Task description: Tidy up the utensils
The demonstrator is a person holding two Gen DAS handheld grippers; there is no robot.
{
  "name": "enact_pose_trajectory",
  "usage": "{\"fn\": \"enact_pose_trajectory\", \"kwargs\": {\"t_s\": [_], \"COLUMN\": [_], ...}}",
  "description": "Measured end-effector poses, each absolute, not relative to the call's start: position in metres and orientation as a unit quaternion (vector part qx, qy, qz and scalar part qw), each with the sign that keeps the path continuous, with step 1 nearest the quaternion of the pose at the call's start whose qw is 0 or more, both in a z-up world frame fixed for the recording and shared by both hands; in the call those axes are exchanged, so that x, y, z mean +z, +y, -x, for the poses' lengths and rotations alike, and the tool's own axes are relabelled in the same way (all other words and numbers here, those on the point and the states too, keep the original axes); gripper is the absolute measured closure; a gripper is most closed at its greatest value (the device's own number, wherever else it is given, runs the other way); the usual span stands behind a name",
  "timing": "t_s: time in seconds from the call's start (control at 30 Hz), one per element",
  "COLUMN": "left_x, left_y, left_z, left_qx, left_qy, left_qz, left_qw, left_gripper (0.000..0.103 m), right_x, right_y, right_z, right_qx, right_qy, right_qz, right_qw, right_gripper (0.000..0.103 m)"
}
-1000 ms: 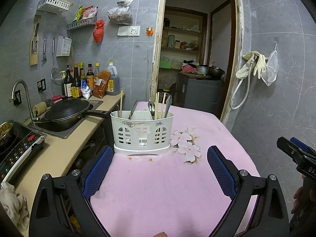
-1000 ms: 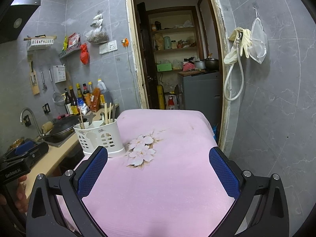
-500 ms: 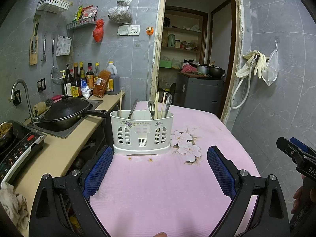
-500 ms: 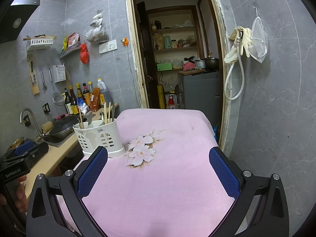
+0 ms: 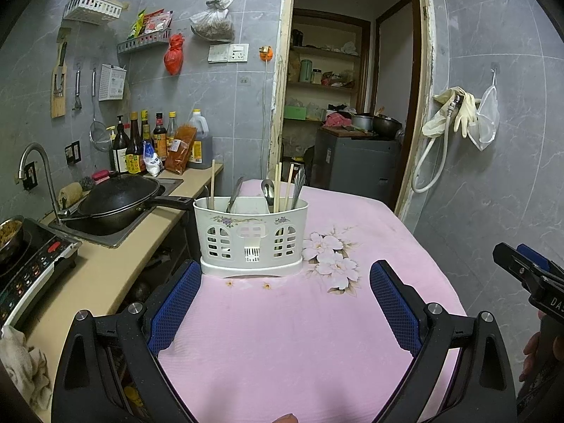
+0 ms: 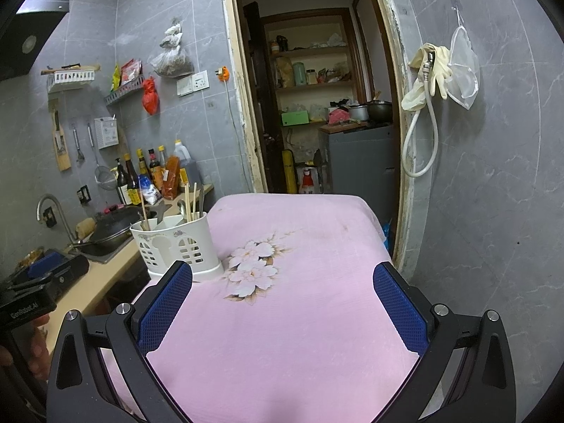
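A white slotted utensil caddy (image 5: 251, 236) stands on the pink tablecloth (image 5: 289, 335), just ahead of my left gripper (image 5: 284, 303). It holds chopsticks (image 5: 278, 187), a spoon (image 5: 268, 190), a fork and a knife, all upright. In the right wrist view the caddy (image 6: 176, 246) is at the left, beside the left finger. My right gripper (image 6: 282, 308) hovers over the cloth near a printed flower (image 6: 252, 269). Both grippers are open and empty.
A counter at the left carries a black wok (image 5: 118, 201) in the sink, a tap, an induction hob (image 5: 28, 264) and several sauce bottles (image 5: 148, 144). An open doorway (image 5: 349, 105) lies behind the table. A grey tiled wall with a hose and gloves (image 6: 428, 81) is at the right.
Both grippers have drifted slightly; the caddy sits a touch nearer the right gripper's left finger. Nothing was taken hold of or let go.
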State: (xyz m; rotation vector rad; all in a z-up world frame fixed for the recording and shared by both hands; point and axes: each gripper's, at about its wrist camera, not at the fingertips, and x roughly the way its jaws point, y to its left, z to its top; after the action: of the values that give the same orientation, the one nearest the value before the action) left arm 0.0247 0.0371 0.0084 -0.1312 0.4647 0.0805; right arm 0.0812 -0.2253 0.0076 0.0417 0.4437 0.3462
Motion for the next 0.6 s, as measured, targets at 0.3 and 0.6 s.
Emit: {"fn": "enact_pose_trajectory", "kwargs": {"t_s": [0.3, 0.6], "left_x": [0.0081, 0.0077], "left_y": [0.0381, 0.0382], "left_z": [-0.0262, -0.0266], "left_qx": [0.04, 0.04], "left_qy": [0.23, 0.23], "left_qz": [0.065, 0.065], "left_qw": [0.97, 0.97], "left_gripper": [0.009, 0.009], "right_x": [0.0065, 0.0068], "right_y": [-0.2221, -0.2217], "right_z": [-0.082, -0.082], "right_qx": [0.171, 0.17], "right_qy": [0.22, 0.22], "right_qz": [-0.02, -0.02], "right_qw": [0.96, 0.96], "right_gripper": [0.0, 0.0]}}
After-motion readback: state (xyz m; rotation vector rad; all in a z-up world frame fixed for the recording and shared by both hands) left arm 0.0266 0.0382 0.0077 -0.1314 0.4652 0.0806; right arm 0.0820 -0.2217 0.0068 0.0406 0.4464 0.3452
